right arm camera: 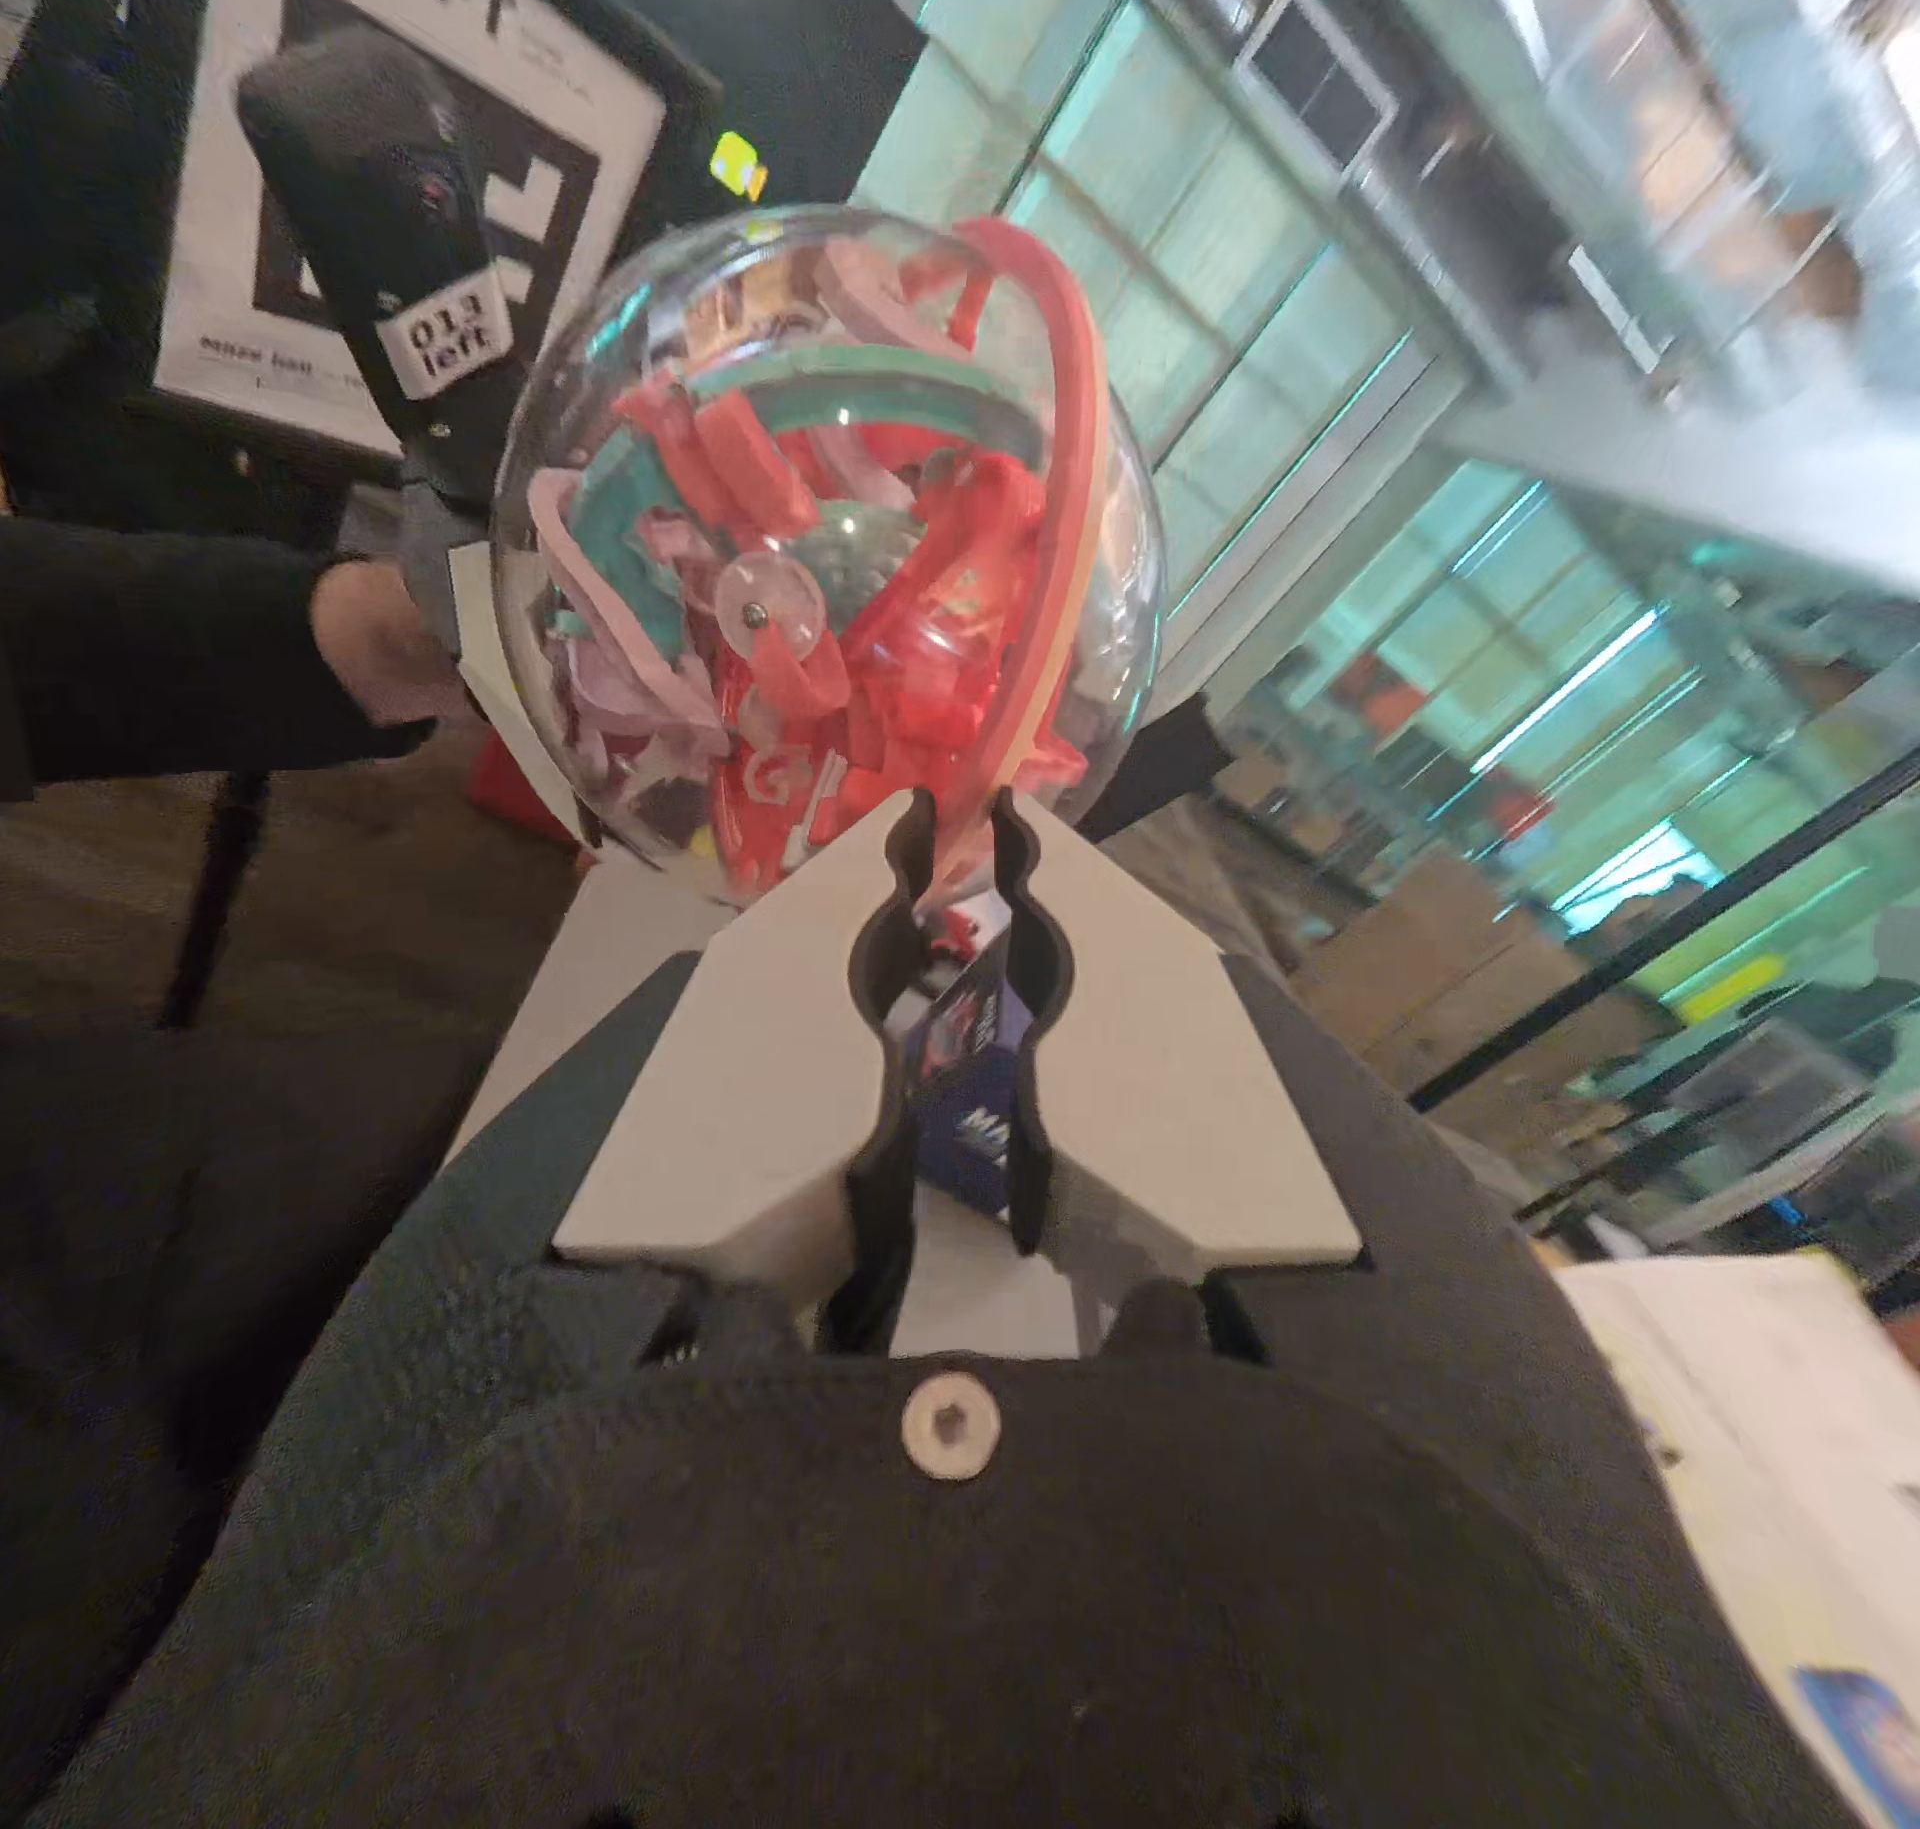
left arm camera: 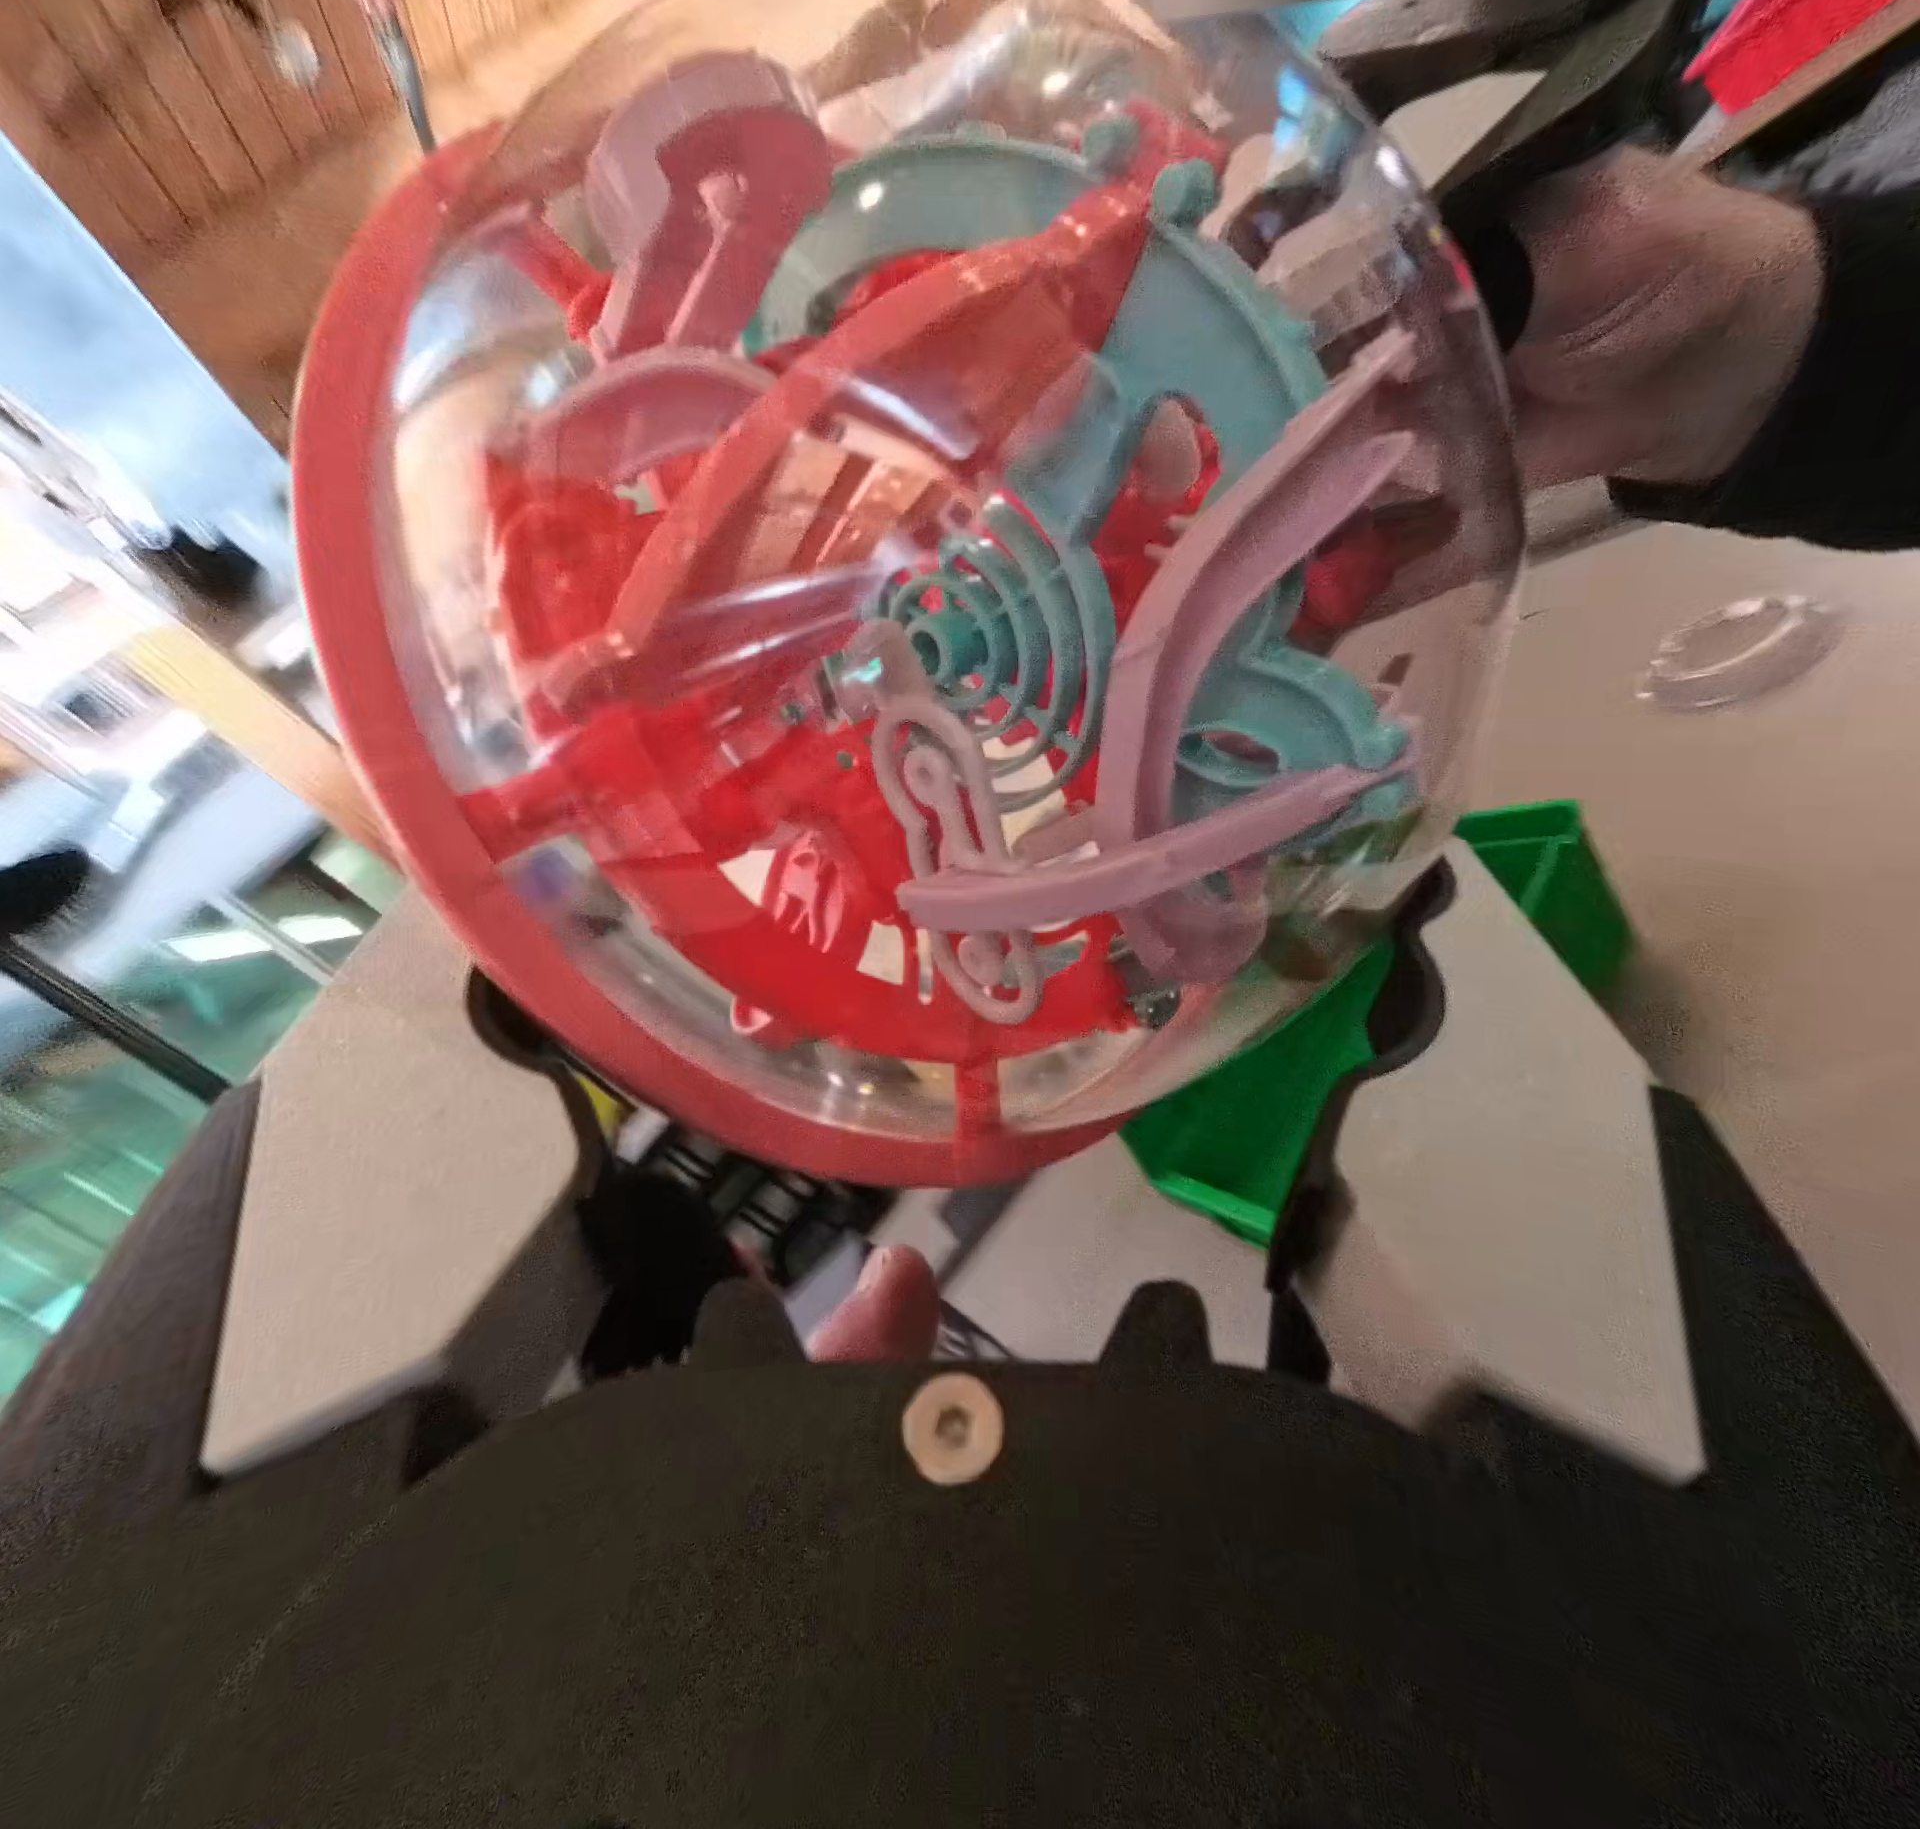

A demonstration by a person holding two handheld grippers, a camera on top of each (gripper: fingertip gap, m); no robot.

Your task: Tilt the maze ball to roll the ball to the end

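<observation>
At 9 o'clock in my left wrist view, the left gripper (left arm camera: pixel 951 958) has its jaws spread wide, cradling the maze ball (left arm camera: pixel 904 574) from both sides: the left finger (left arm camera: pixel 416 1156) touches the red equator ring (left arm camera: pixel 343 657), the right finger (left arm camera: pixel 1455 1208) sits against the clear shell at 5 o'clock. The ball fills the centre of the frame, lifted off the table (left arm camera: pixel 1714 948). Red, teal and lilac tracks are visible inside, with a teal spiral (left arm camera: pixel 956 636) near centre. Behind it at 4 o'clock is a green bin (left arm camera: pixel 1538 896); at 3 o'clock a clear ring stand (left arm camera: pixel 1735 652) lies on the table, well apart from the ball. At 2 o'clock a person's hand (left arm camera: pixel 1652 325) holds the other tool.

In my right wrist view, at 10 o'clock, the left gripper's body carries a marker card (right arm camera: pixel 395 179), with a hand (right arm camera: pixel 384 636) at 9 o'clock. The maze ball (right arm camera: pixel 831 553) is at 12 o'clock, ring running vertically. A small steel ball (right arm camera: pixel 754 617) sits on a clear disc near the sphere's centre. The right gripper (right arm camera: pixel 956 813) is nearly closed, tips pinching the ring's edge at the bottom of the sphere. At 4 o'clock is white paper (right arm camera: pixel 1745 1467).
</observation>
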